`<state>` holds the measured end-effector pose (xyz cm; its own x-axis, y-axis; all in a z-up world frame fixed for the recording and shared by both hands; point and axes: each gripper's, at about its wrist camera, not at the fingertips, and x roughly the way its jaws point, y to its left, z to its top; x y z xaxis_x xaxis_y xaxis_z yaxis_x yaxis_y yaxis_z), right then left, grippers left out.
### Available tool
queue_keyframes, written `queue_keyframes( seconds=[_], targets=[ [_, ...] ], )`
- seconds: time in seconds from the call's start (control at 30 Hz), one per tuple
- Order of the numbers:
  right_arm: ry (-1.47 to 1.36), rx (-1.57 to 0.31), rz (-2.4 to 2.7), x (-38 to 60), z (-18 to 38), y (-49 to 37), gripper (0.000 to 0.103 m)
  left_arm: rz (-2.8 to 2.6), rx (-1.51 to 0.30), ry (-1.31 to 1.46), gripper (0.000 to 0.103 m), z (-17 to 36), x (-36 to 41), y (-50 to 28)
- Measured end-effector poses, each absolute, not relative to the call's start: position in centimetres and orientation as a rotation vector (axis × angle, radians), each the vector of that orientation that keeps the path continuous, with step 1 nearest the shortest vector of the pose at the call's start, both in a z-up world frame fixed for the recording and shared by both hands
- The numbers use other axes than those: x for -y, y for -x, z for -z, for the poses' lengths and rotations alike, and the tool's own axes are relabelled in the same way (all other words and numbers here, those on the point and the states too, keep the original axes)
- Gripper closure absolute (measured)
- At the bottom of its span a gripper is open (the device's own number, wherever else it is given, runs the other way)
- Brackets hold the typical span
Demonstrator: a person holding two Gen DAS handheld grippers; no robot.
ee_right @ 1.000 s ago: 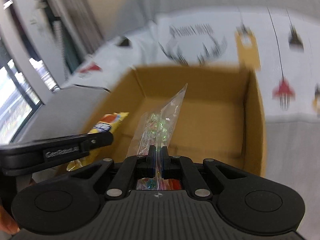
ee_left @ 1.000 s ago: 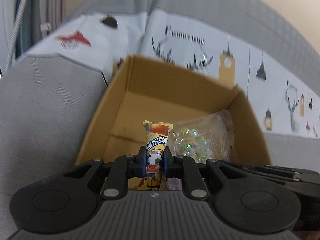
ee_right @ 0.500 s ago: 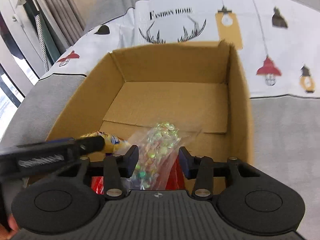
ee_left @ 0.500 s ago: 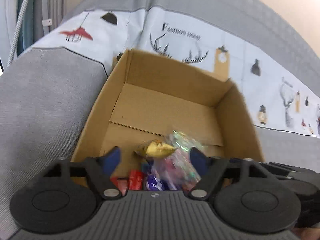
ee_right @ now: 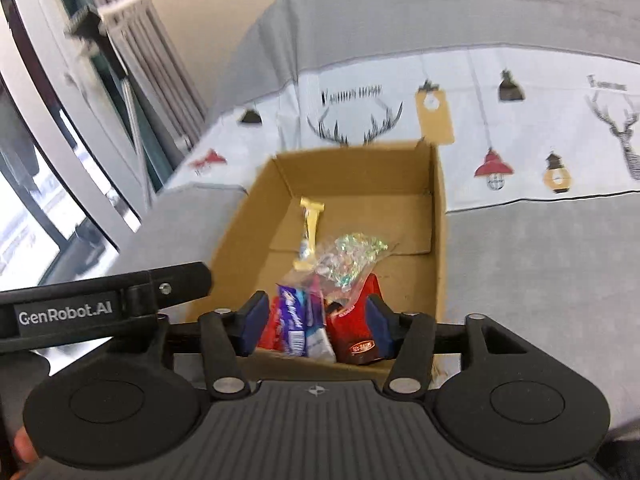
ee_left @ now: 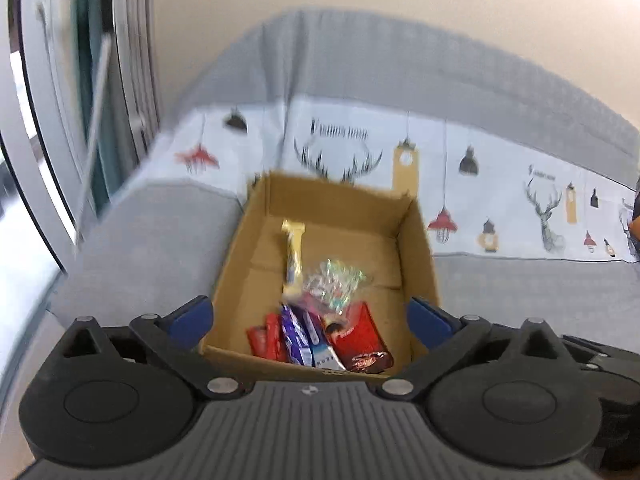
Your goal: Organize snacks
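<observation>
An open cardboard box [ee_left: 420, 240] [ee_right: 438, 216] sits on a grey sofa. Inside lie a yellow snack bar [ee_left: 294, 256] [ee_right: 309, 236], a clear bag of shiny candies [ee_left: 334, 284] [ee_right: 352, 258], a purple pack [ee_left: 298, 336] [ee_right: 294, 320] and red packs [ee_left: 362, 340] [ee_right: 354, 332]. My left gripper [ee_left: 308, 318] is open and empty, held above the box's near edge. My right gripper [ee_right: 316, 324] is open and empty, also over the near edge. The left gripper's side shows in the right wrist view [ee_right: 104, 304].
The sofa seat [ee_left: 152, 248] is grey, with a white printed cover [ee_left: 480, 184] behind the box. A window and curtains [ee_right: 100, 80] stand at the left.
Both grippers opened and let go: the yellow bar and the candy bag dropped into the box. Both grippers then pulled back and up from the box.
</observation>
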<state>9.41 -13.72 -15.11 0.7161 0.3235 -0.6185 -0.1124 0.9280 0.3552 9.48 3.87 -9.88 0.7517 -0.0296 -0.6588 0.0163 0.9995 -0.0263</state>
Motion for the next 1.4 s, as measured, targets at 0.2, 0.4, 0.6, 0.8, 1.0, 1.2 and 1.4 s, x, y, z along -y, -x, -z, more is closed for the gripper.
queue_keyframes(
  seconds=[0.2,0.4,0.6,0.8,1.0,1.2,1.4],
  targets=[
    [-0.282,-0.711,-0.18,15.0,10.1,-3.7,0.016,-0.016,-0.723,-0.04,0.0,4.3,-1.3,-3.7],
    [-0.276,-0.676,-0.157,16.6,6.6,2.1,0.003,-0.014,-0.673,-0.071,0.0,0.4,0.1,1.5],
    [-0.22,-0.629,-0.15,16.2,4.0,5.4,0.001,-0.004,-0.644,-0.104,0.0,-1.6,1.1,4.5],
    [-0.167,-0.62,-0.115,15.2,2.7,6.7,0.001,-0.048,-0.641,-0.118,0.0,-2.2,1.3,5.6],
    [-0.187,-0.641,-0.121,14.8,2.8,7.0,0.001,-0.075,-0.654,-0.134,0.0,-2.3,1.3,6.1],
    [-0.165,-0.664,-0.112,14.2,3.0,7.0,0.001,-0.081,-0.692,-0.132,0.0,-1.9,1.0,5.8],
    [-0.17,-0.677,-0.107,14.1,3.2,7.2,0.001,-0.077,-0.697,-0.137,0.0,-1.8,0.9,5.8]
  ],
)
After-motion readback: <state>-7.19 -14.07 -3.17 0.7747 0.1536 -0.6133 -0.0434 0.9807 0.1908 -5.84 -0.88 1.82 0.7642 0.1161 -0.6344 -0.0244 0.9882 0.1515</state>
